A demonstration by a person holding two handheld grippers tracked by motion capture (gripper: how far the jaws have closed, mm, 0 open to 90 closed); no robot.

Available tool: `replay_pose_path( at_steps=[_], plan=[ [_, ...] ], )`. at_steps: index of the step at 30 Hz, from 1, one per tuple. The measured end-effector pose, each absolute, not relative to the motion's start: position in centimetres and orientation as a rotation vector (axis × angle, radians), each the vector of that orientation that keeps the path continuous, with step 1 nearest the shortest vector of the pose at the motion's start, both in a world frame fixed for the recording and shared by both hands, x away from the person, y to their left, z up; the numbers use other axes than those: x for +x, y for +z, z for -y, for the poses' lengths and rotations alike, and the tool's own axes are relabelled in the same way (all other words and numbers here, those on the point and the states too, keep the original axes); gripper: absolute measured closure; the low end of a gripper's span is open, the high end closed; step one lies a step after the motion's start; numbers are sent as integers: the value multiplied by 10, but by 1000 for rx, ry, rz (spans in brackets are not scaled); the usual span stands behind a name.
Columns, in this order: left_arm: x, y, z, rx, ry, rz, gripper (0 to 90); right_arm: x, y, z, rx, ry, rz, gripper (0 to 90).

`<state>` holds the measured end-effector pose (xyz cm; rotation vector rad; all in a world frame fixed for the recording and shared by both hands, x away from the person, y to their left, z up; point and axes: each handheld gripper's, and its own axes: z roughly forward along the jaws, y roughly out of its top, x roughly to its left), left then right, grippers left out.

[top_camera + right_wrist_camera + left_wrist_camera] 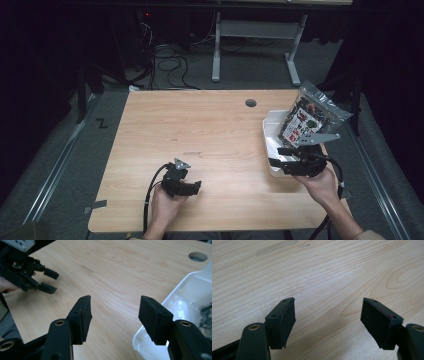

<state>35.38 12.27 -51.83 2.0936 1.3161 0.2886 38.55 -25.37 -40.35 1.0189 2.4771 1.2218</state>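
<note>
**Operator:** Right gripper [274, 156] is hanging with its jaws spread wide and nothing between them. In the right gripper view I am looking along both black pads [82, 317] at bare wood, with the near corner of the white tray [180, 297] sitting just beside the right-hand pad.

**Observer:** Is it touching the tray?

**Operator:** From the high view the gripper is sitting over the tray's near end [272, 172], but I cannot tell whether it is making contact. The person's right hand [320, 184] is gripping it from below.

**Observer:** And the packet?

**Operator:** A clear snack bag [312, 114] with dark contents and a printed label is standing in the tray, leaning up and away over its far right rim. I am seeing only a dark edge of the contents at the right border of the right gripper view. The bag is lying beyond the jaws, not between them.

**Observer:** What about the other side?

**Operator:** Left gripper [196, 187] is also released, jaws parted and empty. It is lying low near the front edge of the wooden table [200, 125], well apart from the tray, with the left hand [165, 205] wrapped around it. Its own view is showing plain wood grain between the pads [284, 320]. A round cable hole [250, 103] is sitting near the table's far edge.
</note>
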Motion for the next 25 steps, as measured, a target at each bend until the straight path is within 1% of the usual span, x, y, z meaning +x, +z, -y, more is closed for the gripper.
replay_pose_path(
  at_steps=[14, 16, 17, 25],
  plan=[
    [353, -519, -121, 2101, 284, -1302, 284, 374, -477, 238, 995, 1174, -2522, 447],
    [353, -519, -121, 2102, 283, -1300, 284, 373, -486, 237, 978, 1145, -2519, 470],
    [353, -519, -121, 2102, 283, -1300, 284, 371, -490, 235, 970, 1133, -2513, 467],
    [352, -518, -120, 2097, 285, -1295, 284, 365, -501, 227, 912, 1074, -2541, 464]
  ],
)
